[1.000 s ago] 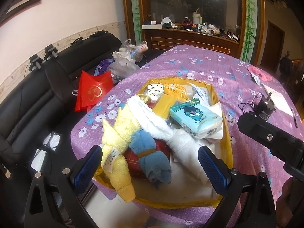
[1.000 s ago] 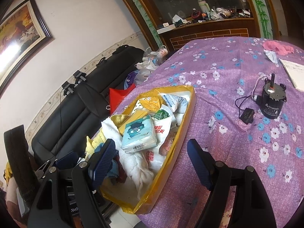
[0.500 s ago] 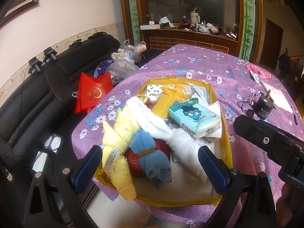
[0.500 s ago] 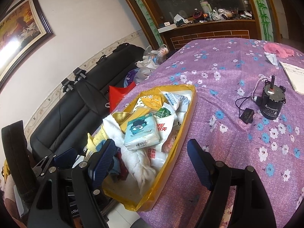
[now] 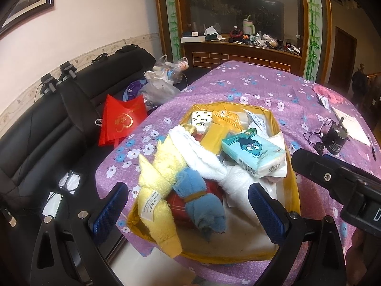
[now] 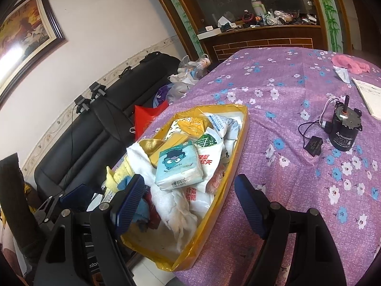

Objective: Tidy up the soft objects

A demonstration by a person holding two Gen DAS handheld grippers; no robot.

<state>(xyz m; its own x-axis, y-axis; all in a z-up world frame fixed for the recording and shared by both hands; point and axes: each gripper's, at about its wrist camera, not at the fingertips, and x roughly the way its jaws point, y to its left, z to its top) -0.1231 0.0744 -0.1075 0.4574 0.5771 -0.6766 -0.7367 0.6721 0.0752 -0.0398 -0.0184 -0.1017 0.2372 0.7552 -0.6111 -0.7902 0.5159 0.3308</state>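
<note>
Inside yellow tray [image 5: 292, 186]: three rolled towels [image 5: 200, 200]

Left wrist view: looks forward and down past own blue pads [image 5: 108, 211] at near end of yellow tray [image 5: 294, 190], close, tray centred; right gripper's black body [image 5: 338, 181] intrudes from right. Right wrist view: set further right, faces tray [image 6: 235, 166] obliquely from its right side, sofa [image 6: 78, 147] beyond. Shared: tray contents, purple tablecloth [image 6: 285, 109], black motor [image 6: 344, 131], sofa, cabinet.
</note>
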